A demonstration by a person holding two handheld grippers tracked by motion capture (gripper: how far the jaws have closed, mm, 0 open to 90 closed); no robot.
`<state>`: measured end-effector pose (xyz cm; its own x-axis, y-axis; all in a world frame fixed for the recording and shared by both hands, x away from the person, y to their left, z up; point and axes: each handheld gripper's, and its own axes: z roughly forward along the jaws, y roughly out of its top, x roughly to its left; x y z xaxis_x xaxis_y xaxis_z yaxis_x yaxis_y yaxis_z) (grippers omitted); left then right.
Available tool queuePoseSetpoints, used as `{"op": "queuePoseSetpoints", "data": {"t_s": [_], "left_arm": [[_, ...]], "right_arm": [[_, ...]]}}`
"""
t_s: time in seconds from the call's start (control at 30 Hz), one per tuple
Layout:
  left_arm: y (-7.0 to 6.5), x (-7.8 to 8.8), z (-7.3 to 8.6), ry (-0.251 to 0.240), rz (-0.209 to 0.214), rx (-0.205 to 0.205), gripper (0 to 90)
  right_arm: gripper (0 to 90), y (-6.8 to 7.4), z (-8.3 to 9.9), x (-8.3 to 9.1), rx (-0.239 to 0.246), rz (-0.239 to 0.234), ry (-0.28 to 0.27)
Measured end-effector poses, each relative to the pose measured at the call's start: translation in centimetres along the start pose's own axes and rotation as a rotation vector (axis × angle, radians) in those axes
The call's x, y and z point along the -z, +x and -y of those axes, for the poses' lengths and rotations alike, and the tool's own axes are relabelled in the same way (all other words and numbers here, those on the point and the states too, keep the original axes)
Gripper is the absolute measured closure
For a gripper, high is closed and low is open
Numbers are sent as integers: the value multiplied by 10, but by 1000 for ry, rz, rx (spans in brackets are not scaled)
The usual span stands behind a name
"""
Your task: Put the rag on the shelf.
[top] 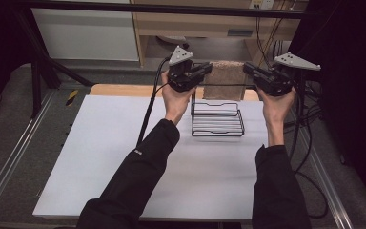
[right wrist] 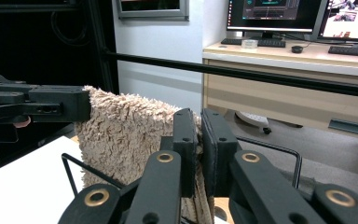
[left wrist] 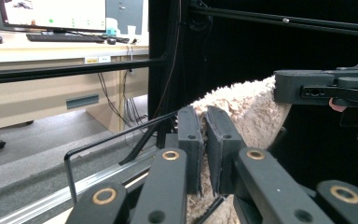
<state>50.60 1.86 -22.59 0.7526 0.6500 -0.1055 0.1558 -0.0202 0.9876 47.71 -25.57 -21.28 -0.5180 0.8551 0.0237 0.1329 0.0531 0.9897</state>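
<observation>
1. Nearest, two dark sleeves come in from six o'clock over the white rectangular table top [top: 124, 157], which is bare at the front.
2. Around the table's centre, toward one o'clock, stands the black wire rack [top: 218, 119], empty.
3. Above its far edge, at twelve o'clock, the beige fluffy towel [top: 225, 78] hangs stretched between both tools.
4. The left gripper [left wrist: 204, 140] pinches one top corner of the towel, jaws nearly closed; the right gripper [right wrist: 199, 149] pinches the other corner in the same way.
5. I judge the towel is going onto the rack: keep both corners level and the cloth taut, lower both hands evenly, and release only when the towel rests on the wires.
</observation>
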Motion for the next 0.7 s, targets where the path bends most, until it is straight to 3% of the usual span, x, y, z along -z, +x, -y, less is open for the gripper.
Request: {"op": "queuePoseSetpoints", "data": {"t_s": [0.53, 0.7], "left_arm": [[-8, 9, 10, 44, 46, -9, 836], [-11, 11, 10, 64, 57, -30, 835]], "right_arm": [[845, 11, 10, 19, 48, -16, 21], [844, 13, 13, 24, 68, -14, 31]]}}
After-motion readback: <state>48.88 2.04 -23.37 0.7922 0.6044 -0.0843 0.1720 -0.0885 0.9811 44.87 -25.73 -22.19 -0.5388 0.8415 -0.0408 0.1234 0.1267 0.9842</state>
